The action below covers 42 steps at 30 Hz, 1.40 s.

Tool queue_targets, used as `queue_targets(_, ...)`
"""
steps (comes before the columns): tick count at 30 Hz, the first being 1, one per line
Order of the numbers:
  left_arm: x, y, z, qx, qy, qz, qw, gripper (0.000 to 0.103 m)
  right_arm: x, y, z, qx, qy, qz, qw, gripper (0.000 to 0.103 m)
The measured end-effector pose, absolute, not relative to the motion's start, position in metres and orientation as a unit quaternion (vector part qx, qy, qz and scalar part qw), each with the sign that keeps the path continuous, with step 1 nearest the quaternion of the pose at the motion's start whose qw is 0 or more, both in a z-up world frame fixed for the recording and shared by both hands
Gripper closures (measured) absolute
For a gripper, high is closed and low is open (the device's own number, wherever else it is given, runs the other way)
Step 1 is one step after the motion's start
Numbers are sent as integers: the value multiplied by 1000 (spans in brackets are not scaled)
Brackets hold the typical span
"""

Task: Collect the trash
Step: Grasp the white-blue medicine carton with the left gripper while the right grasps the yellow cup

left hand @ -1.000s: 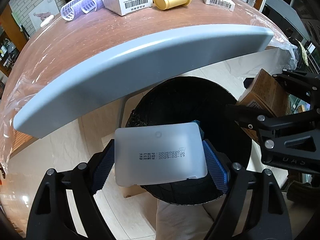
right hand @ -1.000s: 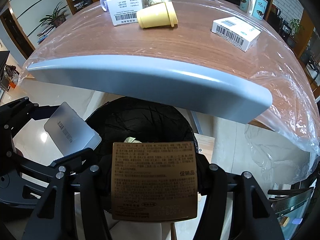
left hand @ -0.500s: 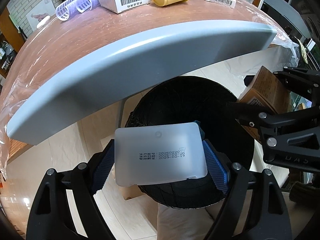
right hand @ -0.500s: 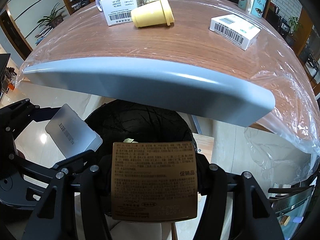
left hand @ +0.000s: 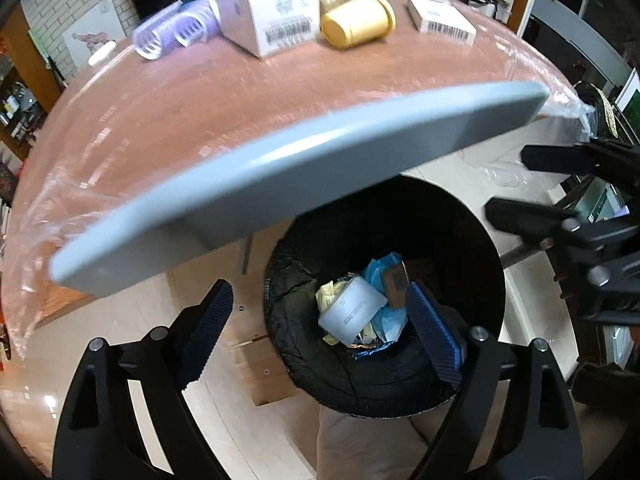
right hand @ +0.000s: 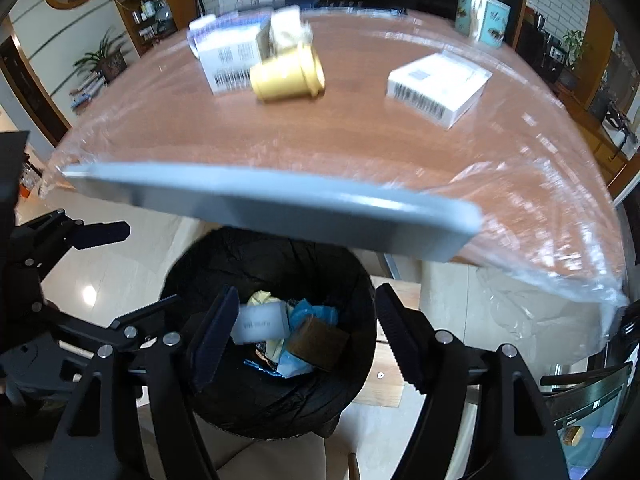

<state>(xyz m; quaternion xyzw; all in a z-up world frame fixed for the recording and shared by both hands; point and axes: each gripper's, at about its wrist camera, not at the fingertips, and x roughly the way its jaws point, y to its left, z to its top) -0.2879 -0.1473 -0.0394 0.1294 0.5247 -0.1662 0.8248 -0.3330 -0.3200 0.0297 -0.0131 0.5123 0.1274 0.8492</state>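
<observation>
A black-lined trash bin [left hand: 472, 248] [right hand: 360, 276] stands on the floor under the table edge. Inside lie a translucent white packet [left hand: 352, 314] [right hand: 262, 322], a brown box [left hand: 394, 286] [right hand: 318, 342] and other wrappers. My left gripper [left hand: 320, 332] is open and empty above the bin. My right gripper [right hand: 306, 334] is open and empty above the bin too. On the table lie a yellow cup [left hand: 356, 26] [right hand: 288, 74], a white barcode box [left hand: 268, 20] [right hand: 228, 60], a flat white box [left hand: 440, 22] [right hand: 438, 88] and purple hair rollers [left hand: 172, 34].
The wooden table [left hand: 200, 100] [right hand: 320, 140] has a grey rim and a clear plastic cover that hangs off its right corner. A crumpled tissue [right hand: 286, 30] lies behind the cup. A patterned box [right hand: 482, 14] stands at the far right. The floor is pale tile.
Both grippers have opened. The white packet and the brown box have dropped from them into the bin. Both cameras have risen and tilted, showing more of the table top.
</observation>
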Motion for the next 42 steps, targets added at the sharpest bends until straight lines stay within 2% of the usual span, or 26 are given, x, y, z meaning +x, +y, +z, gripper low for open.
queue_targets(3, -290, -139, -18, 112, 510, -172, 835, 14, -337, -327, 52, -18, 486, 121, 865, 32)
queue_targets(7, -288, -133, 16, 85, 486, -181, 851, 14, -326, -345, 80, -4, 452, 95, 887, 19)
queue_targets(9, -283, -130, 33, 73, 466, -178, 863, 6, -315, -357, 90, 9, 440, 79, 895, 14)
queue_targets(14, -258, -128, 61, 50, 430, -165, 886, 3, -279, -377, 96, 34, 431, 43, 901, 13)
queue_targets(19, -227, -133, 67, 43, 420, -155, 893, 3, -264, -364, 99, 35, 426, 64, 902, 13)
queue_targets(26, -180, -138, 59, 14, 451, -160, 878, 3, -256, -311, 76, -71, 432, 111, 892, 14)
queue_targets(32, -147, -145, 49, -14, 478, -165, 863, 3, -243, -283, 61, -101, 437, 133, 884, 16)
queue_targets(42, -124, -152, 25, 4, 507, -155, 848, 5, -223, -263, 45, -114, 463, 137, 868, 33)
